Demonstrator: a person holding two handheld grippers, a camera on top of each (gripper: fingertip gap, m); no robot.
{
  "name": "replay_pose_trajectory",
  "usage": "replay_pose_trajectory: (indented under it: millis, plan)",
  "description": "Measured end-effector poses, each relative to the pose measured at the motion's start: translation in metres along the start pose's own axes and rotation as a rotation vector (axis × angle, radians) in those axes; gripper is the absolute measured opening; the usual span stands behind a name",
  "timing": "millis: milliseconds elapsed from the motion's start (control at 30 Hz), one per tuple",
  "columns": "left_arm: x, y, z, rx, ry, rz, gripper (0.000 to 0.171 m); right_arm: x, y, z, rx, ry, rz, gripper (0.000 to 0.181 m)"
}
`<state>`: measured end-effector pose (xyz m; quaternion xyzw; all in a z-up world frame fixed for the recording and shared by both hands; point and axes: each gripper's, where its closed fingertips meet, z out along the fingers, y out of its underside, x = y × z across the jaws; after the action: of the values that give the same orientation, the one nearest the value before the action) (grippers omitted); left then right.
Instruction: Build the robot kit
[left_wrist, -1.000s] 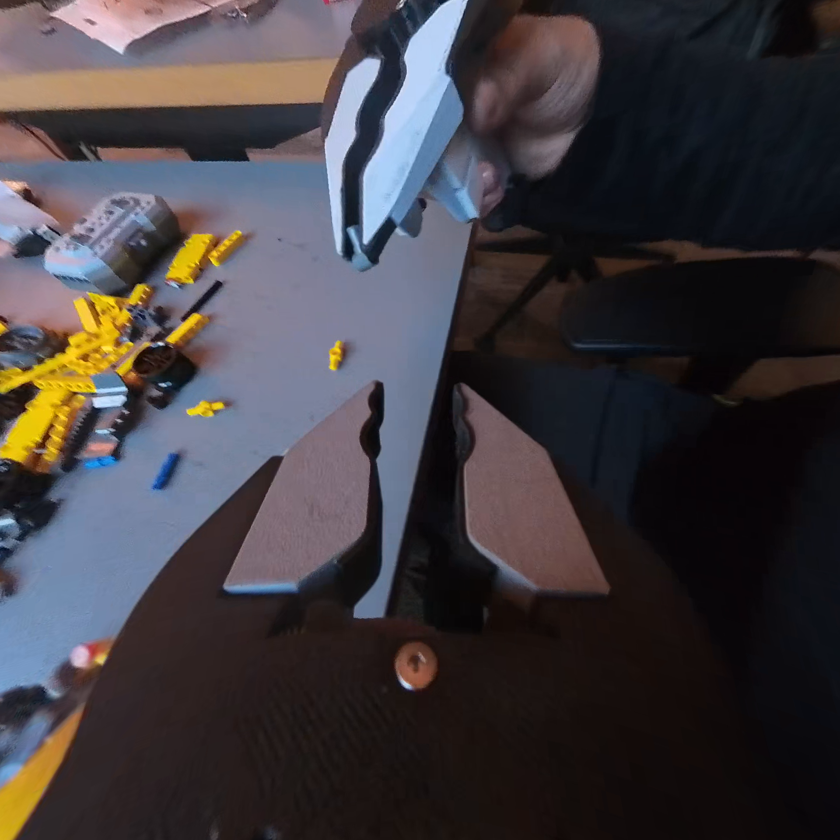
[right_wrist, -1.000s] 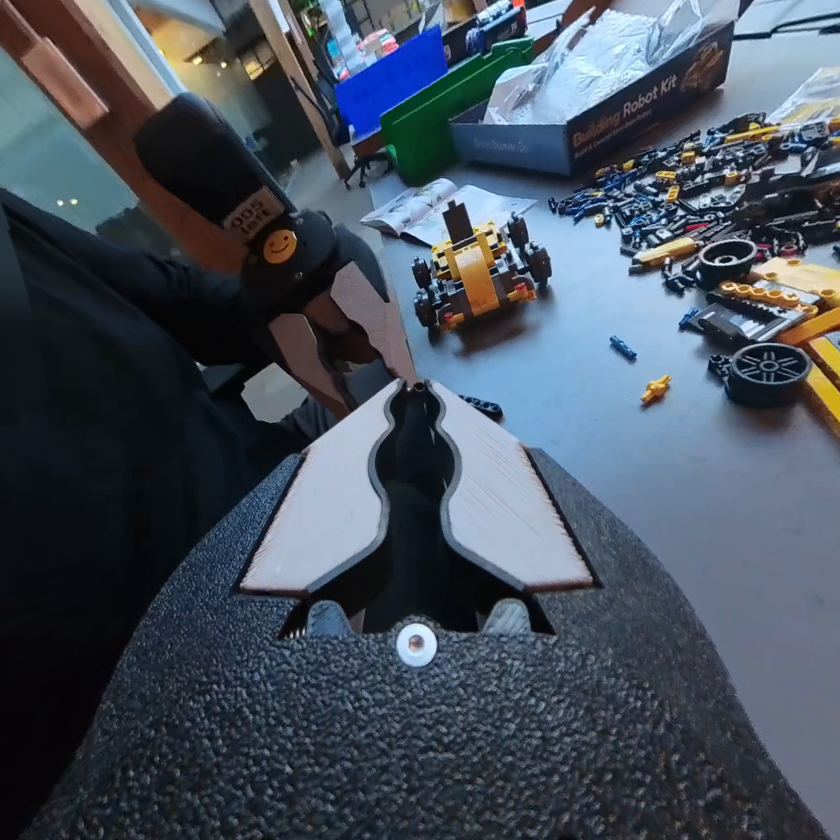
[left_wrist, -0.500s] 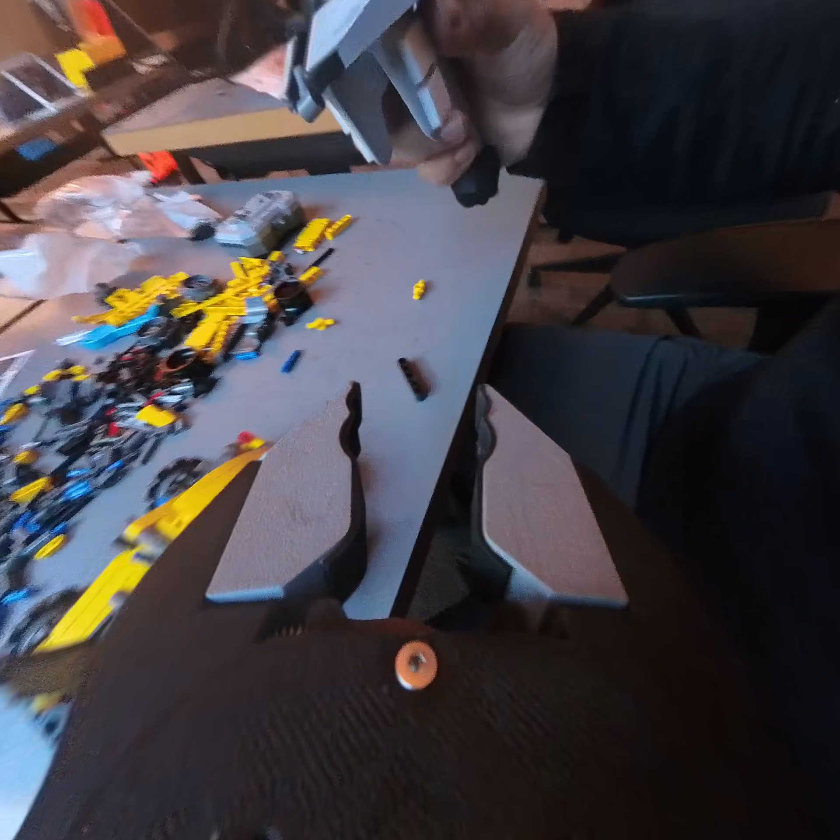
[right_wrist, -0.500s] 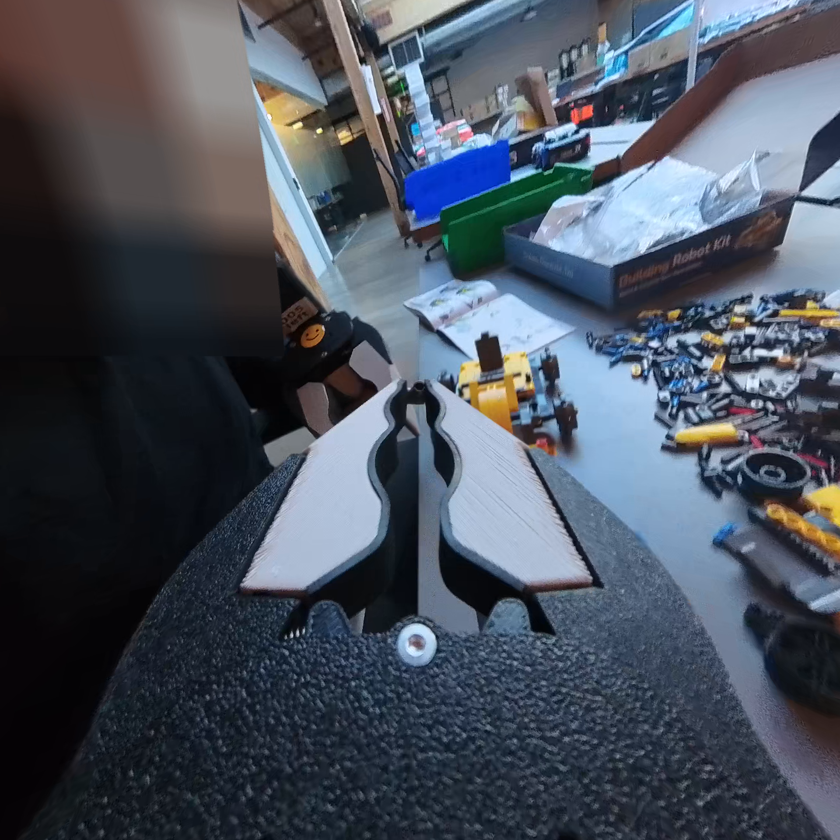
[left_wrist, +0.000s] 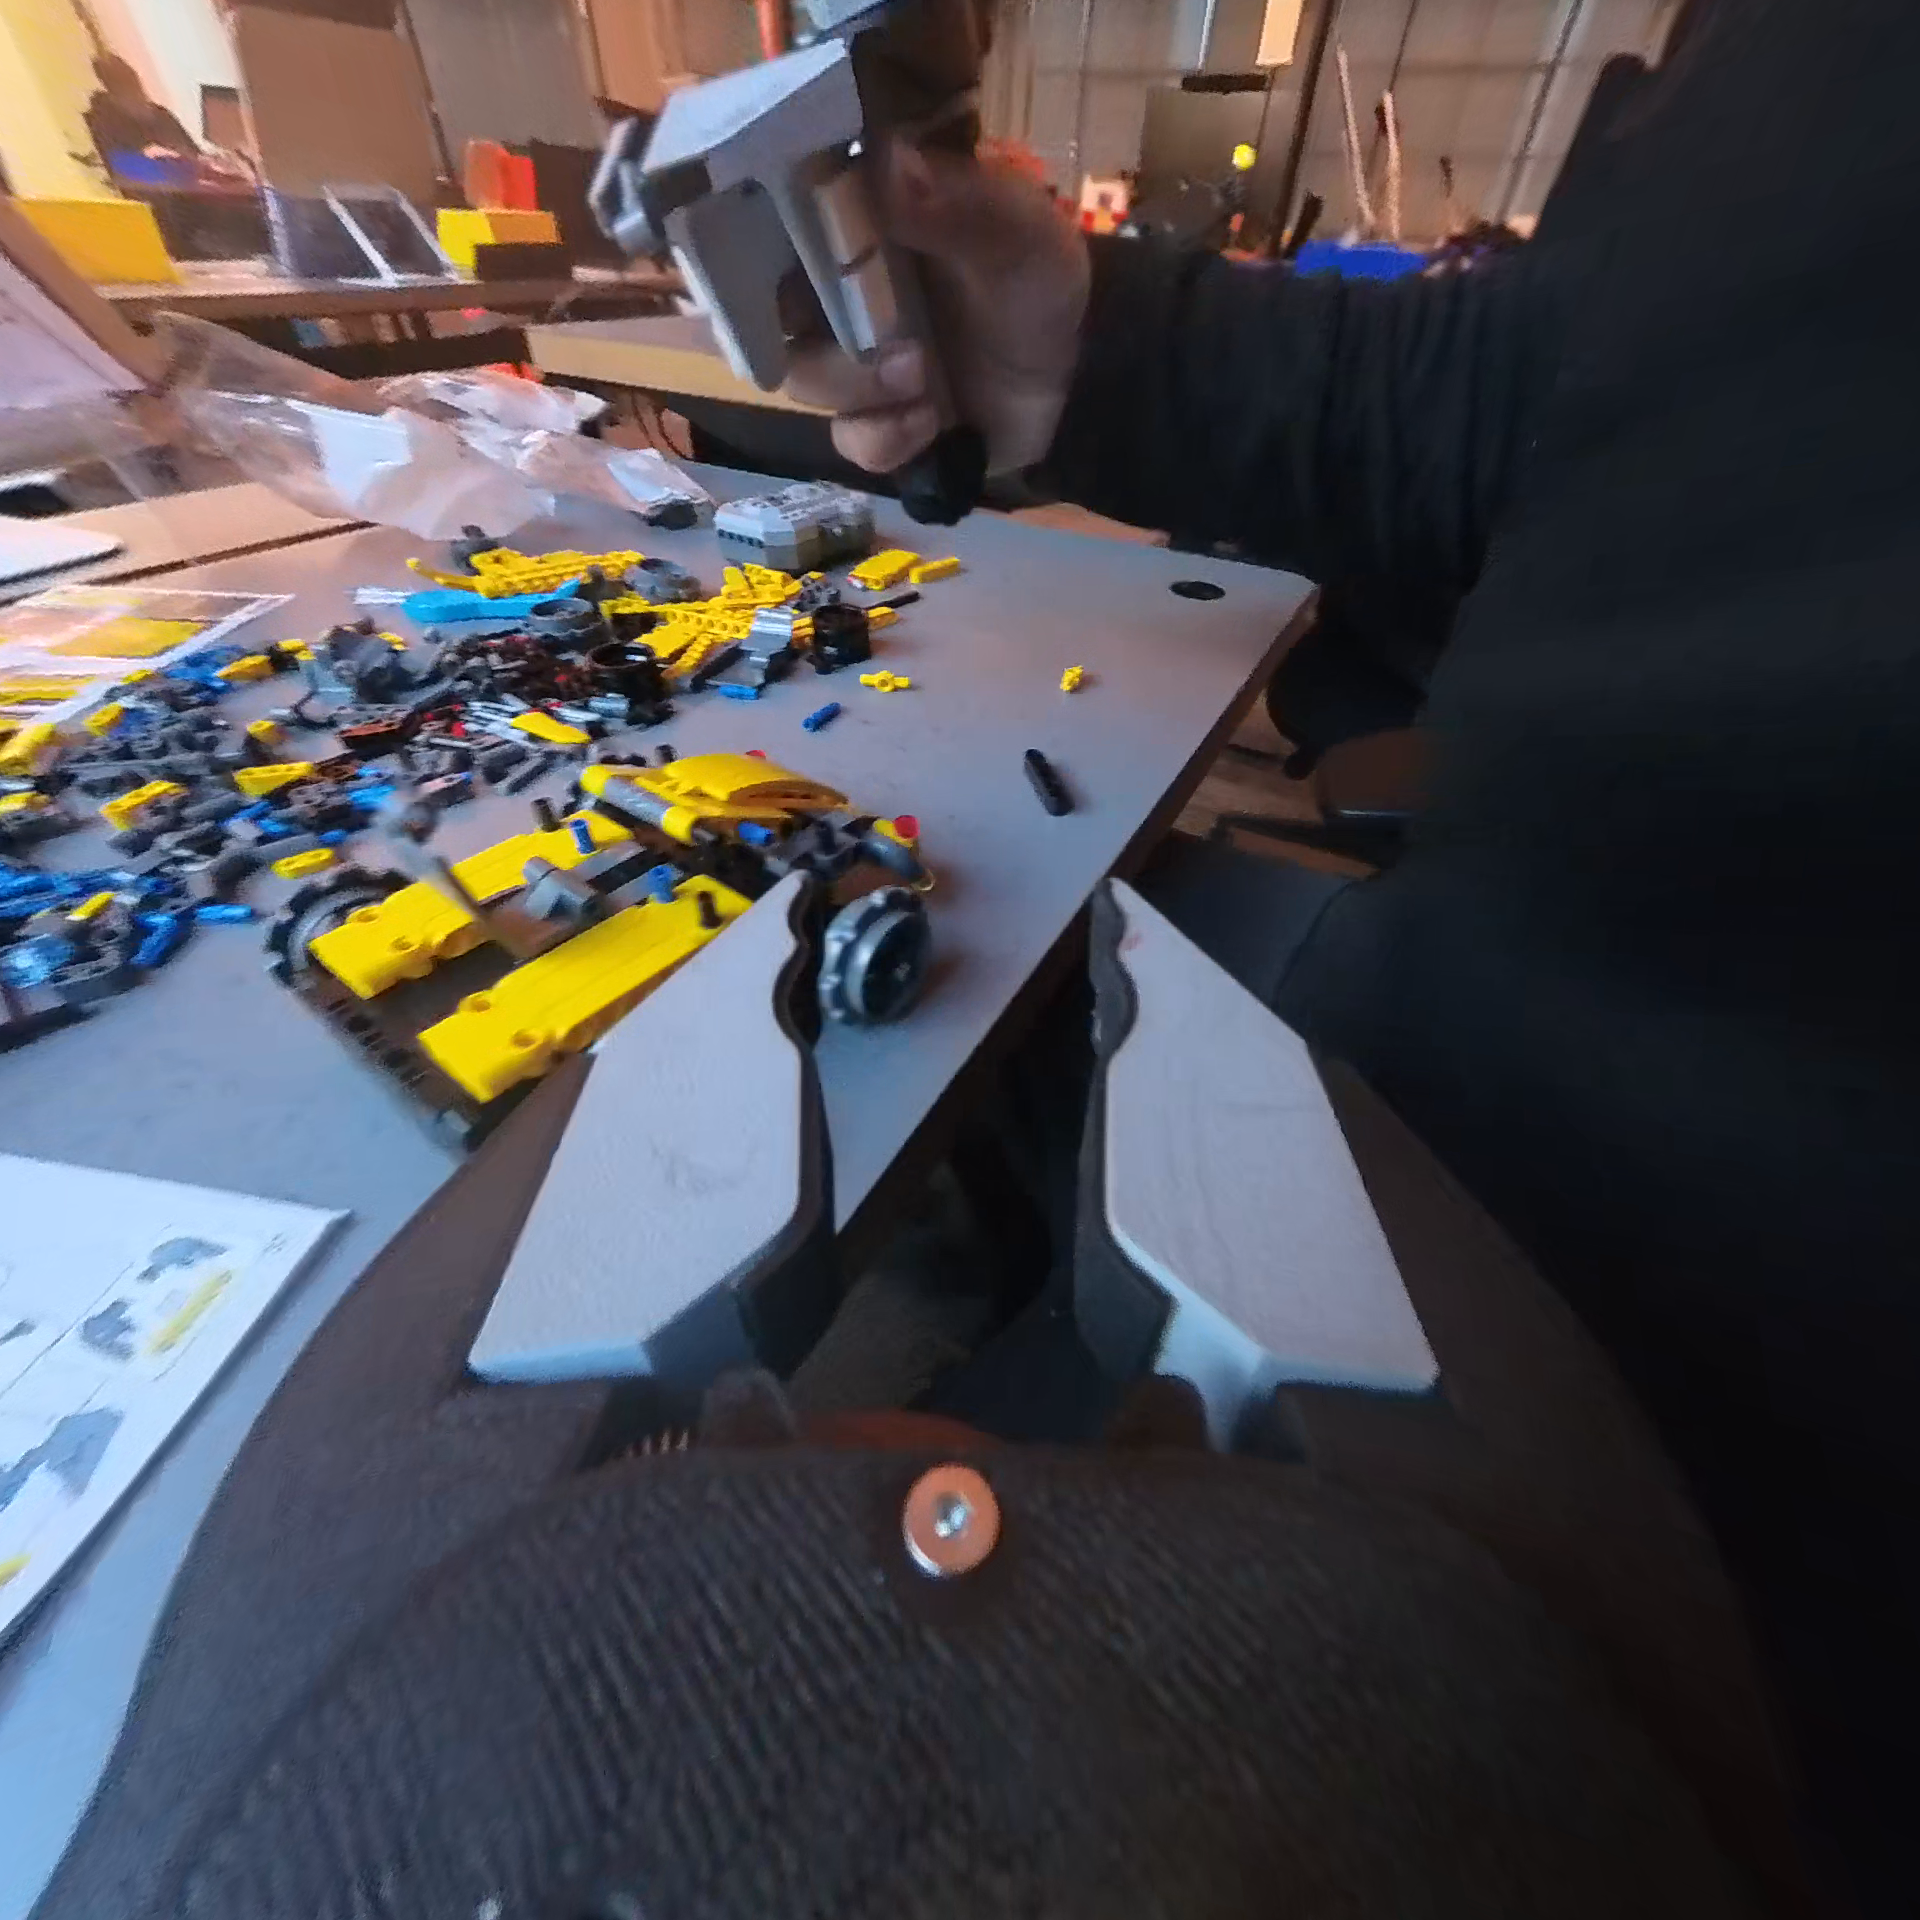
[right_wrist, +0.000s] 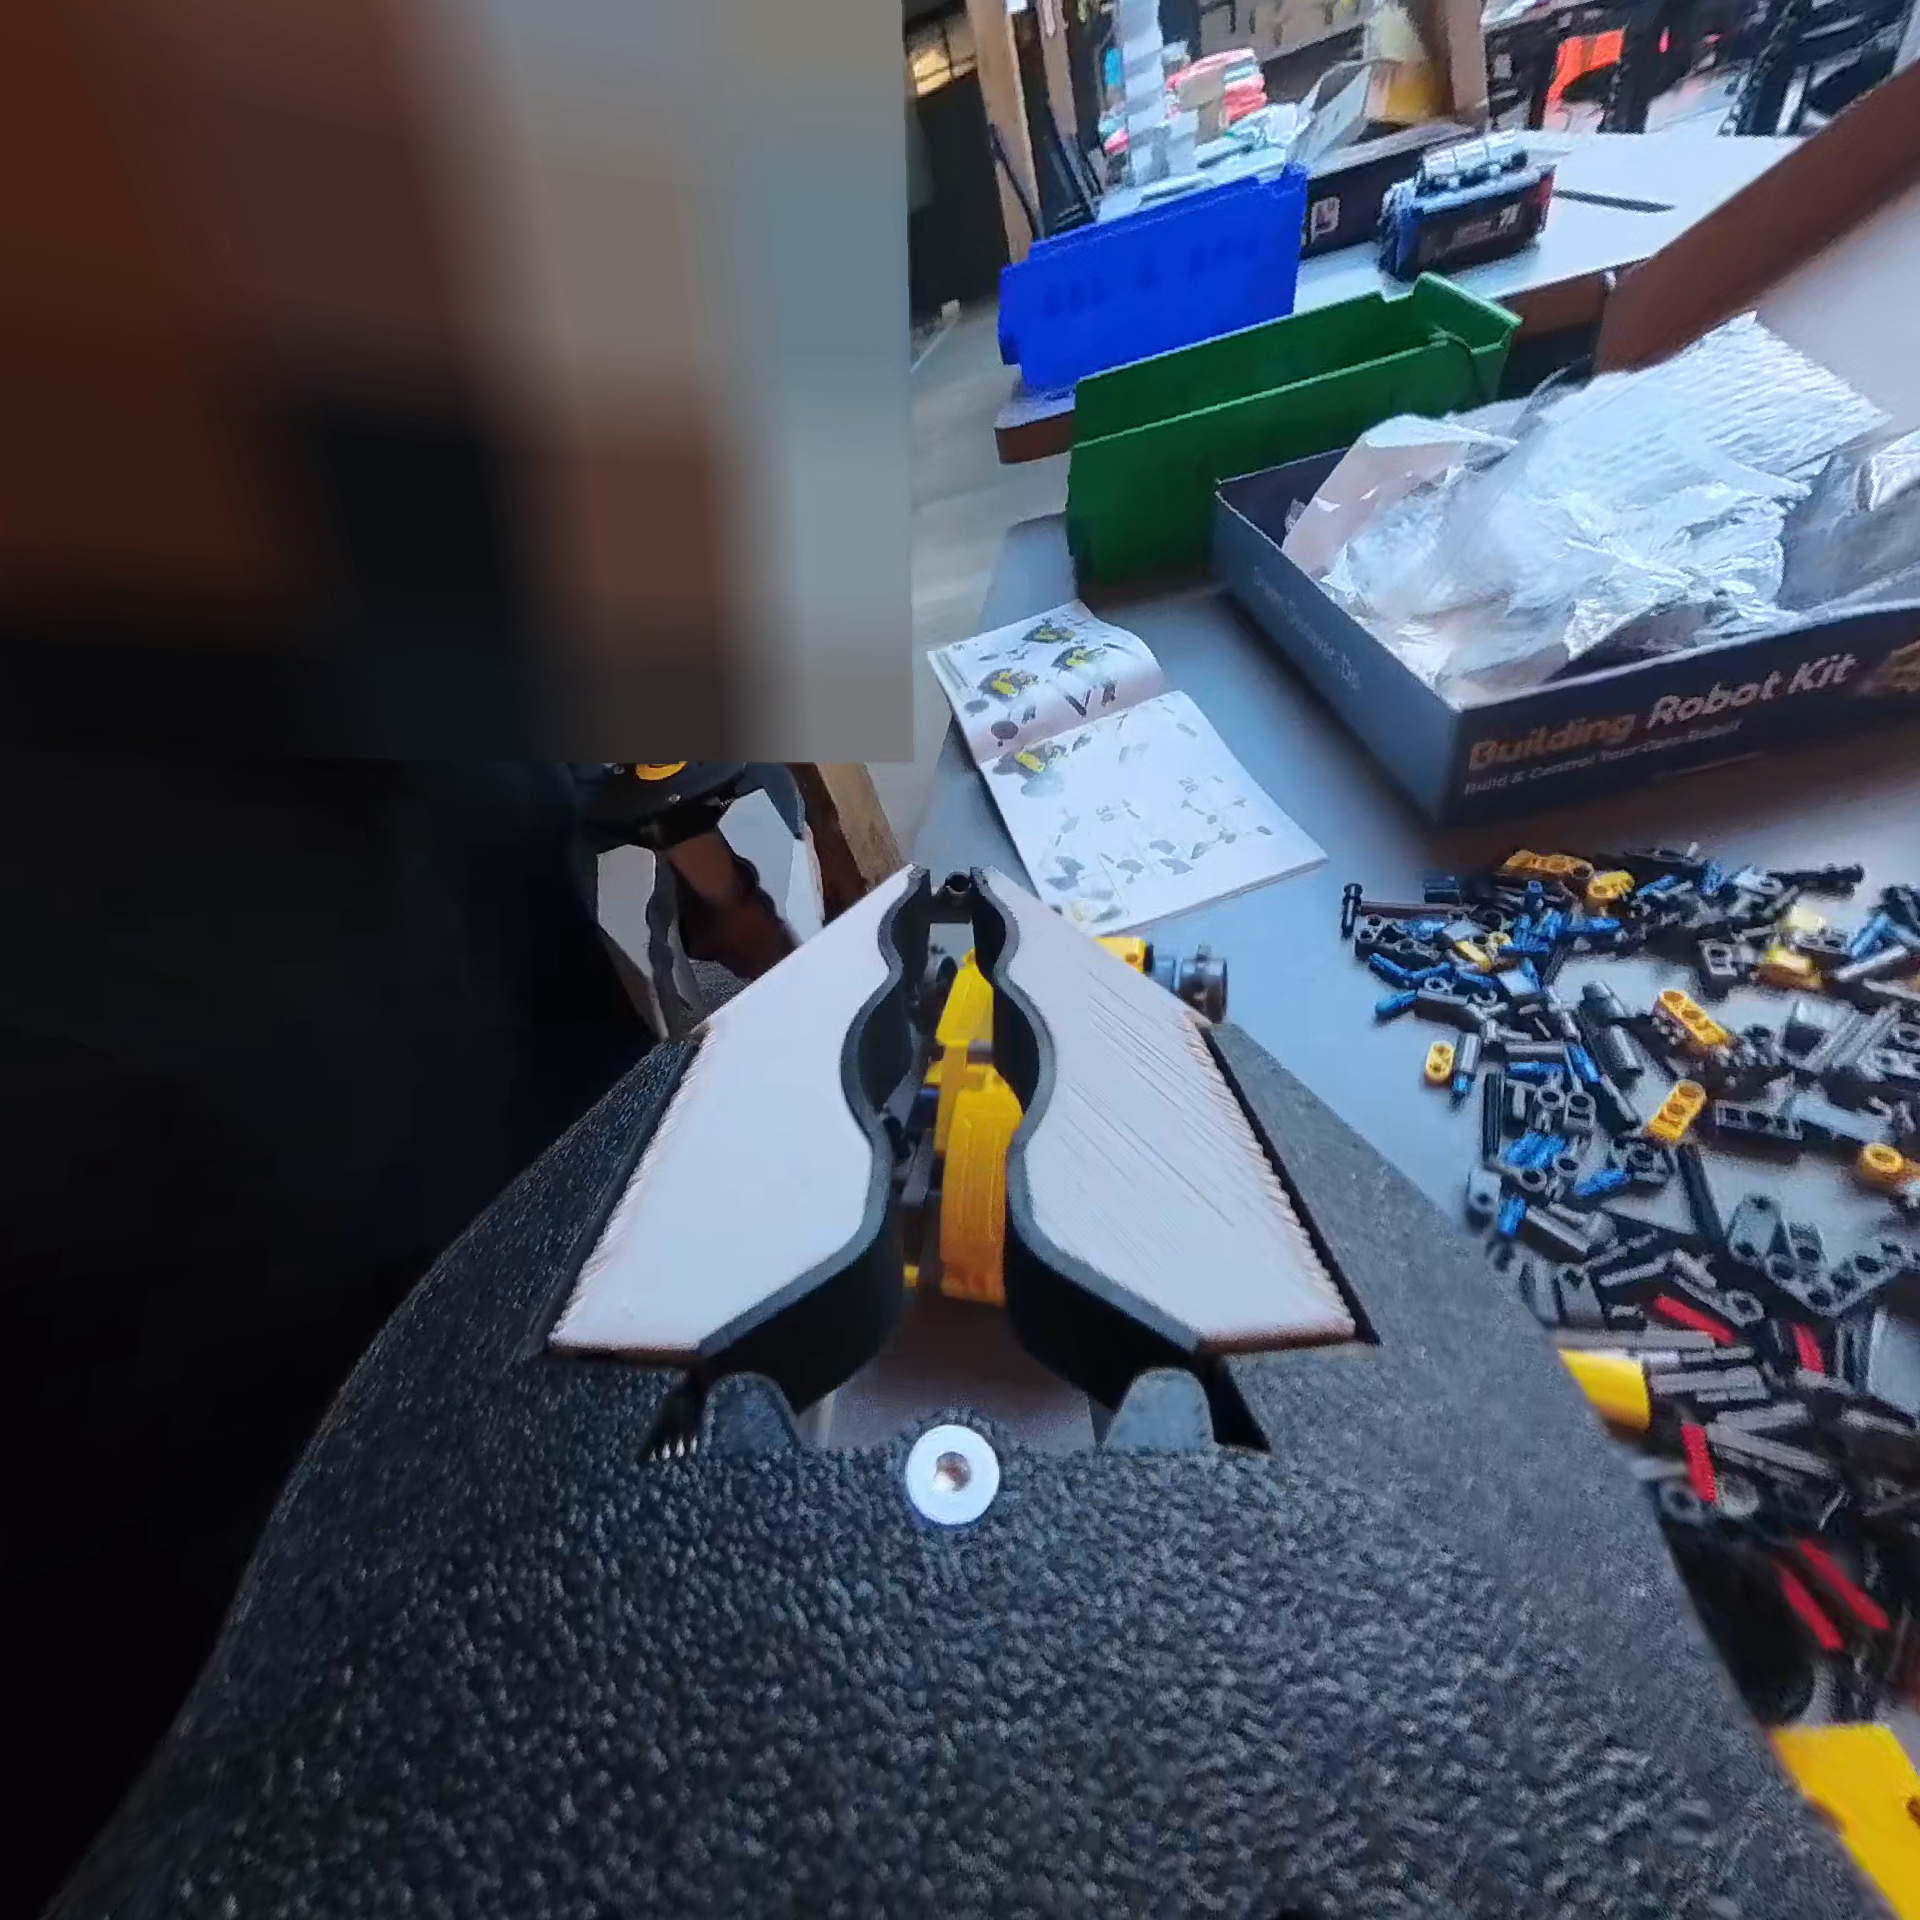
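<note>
Grey table (right_wrist: 1299, 997) beneath right tool (right_wrist: 954, 891), tips pinching black pin (right_wrist: 954, 883) end-on.

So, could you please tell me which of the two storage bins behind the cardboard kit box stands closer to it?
The green plastic bin: it sits beside the kit box, whereas the blue plastic bin stands farther back.

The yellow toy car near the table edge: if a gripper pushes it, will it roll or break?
The yellow toy car would probably roll, since a wheel rests on the table. It looks half-built, so pieces may come loose.
</note>
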<state>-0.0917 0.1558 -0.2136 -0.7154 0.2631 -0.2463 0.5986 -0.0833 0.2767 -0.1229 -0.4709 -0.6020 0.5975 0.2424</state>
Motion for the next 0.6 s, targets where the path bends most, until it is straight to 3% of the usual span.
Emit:
replay_pose_trajectory:
  millis: [133, 267, 400, 600]
  plan:
    - [-0.017, -0.003, -0.013, 0.038, -0.036, -0.069, 0.045, 0.001, -0.006, 0.014, 0.012, -0.04, 0.005, 0.007]
    - [-0.017, -0.002, -0.012, 0.026, -0.012, -0.112, 0.043, -0.007, 0.011, 0.022, -0.045, -0.056, -0.016, 0.006]
    - [-0.006, -0.006, 0.0, -0.023, 0.067, -0.206, 0.042, -0.025, 0.014, 0.017, -0.01, -0.089, -0.037, 0.005]
    - [0.02, -0.032, 0.038, -0.082, 0.145, -0.208, 0.04, -0.064, 0.025, -0.002, 0.019, -0.14, -0.121, 0.007]
